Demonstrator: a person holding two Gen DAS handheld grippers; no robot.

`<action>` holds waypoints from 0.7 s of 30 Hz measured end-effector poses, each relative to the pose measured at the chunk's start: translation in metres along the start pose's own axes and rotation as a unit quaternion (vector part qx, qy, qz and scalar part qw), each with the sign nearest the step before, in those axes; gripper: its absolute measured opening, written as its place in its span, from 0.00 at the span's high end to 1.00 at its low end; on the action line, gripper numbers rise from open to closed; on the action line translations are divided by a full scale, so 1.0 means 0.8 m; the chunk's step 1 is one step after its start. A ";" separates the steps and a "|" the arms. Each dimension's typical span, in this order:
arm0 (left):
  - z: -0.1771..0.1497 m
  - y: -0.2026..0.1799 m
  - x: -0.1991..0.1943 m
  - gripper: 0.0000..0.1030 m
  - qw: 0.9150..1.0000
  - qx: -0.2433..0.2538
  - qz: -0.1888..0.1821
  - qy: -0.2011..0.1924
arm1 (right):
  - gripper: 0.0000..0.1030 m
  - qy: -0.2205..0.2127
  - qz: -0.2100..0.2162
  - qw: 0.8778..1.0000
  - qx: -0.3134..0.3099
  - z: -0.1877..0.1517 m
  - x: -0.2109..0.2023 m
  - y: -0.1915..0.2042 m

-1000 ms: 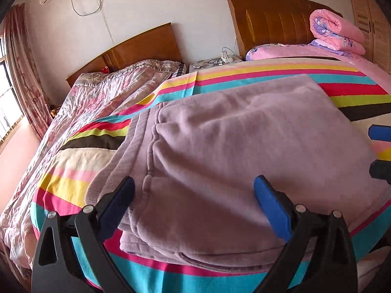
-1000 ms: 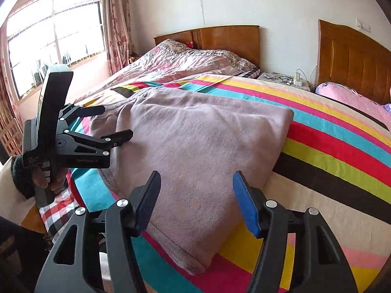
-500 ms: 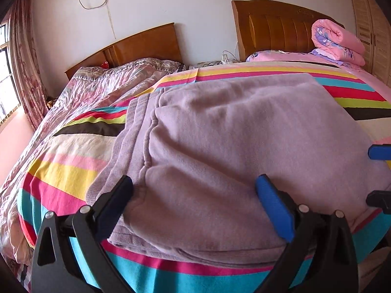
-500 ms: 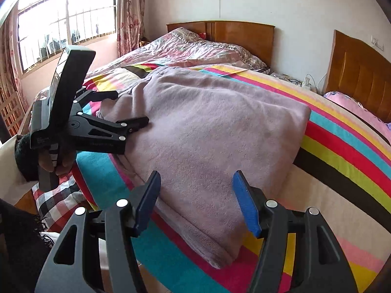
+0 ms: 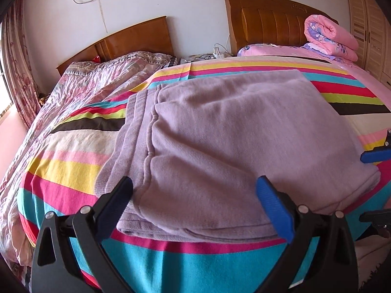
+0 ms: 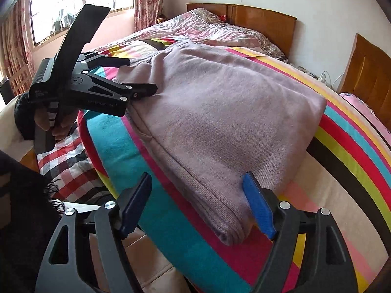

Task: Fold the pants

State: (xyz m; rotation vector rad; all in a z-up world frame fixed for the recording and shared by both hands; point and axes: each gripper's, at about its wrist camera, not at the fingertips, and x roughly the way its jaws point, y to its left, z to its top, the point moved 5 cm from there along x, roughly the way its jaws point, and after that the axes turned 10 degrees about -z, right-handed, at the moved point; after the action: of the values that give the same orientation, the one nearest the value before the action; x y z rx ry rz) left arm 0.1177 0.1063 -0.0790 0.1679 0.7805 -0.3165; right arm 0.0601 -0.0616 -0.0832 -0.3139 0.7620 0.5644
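Lying folded on the striped bed (image 5: 73,168), lilac pants (image 5: 232,131) sit before both tools (image 5: 195,207) (image 6: 198,202), jaws apart.

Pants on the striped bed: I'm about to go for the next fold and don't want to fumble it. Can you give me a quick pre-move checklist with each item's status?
1. Left tongs open: ok, spread wide at the near edge of the pants.
2. Right tongs open: ok, straddling the near corner.
3. Neither tongs pinching fabric: ok.
4. Pants lying flat and already folded over: ok, layered edges show at the corner.
5. Waistband side aligned: cannot tell, layers look slightly staggered.
6. Striped bedcover beyond the pants free for folding: ok.
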 end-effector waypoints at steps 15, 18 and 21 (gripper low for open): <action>0.134 0.041 0.107 0.03 0.995 -0.061 -0.068 0.033 | 0.17 0.009 0.131 0.990 0.052 0.113 0.103 -0.137; 0.167 0.038 0.085 0.02 0.995 -0.057 -0.084 -0.002 | 0.15 -0.022 0.122 0.990 0.061 0.134 0.093 -0.164; 0.190 0.037 0.121 0.02 0.996 -0.037 -0.070 0.032 | 0.14 0.013 0.105 0.992 0.068 0.135 0.131 -0.189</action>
State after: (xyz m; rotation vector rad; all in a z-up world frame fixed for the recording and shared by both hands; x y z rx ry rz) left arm 0.2927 0.0727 -0.0406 0.0539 0.8680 -0.4158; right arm 0.2707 -0.0959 -0.0747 -0.1165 0.8602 0.7039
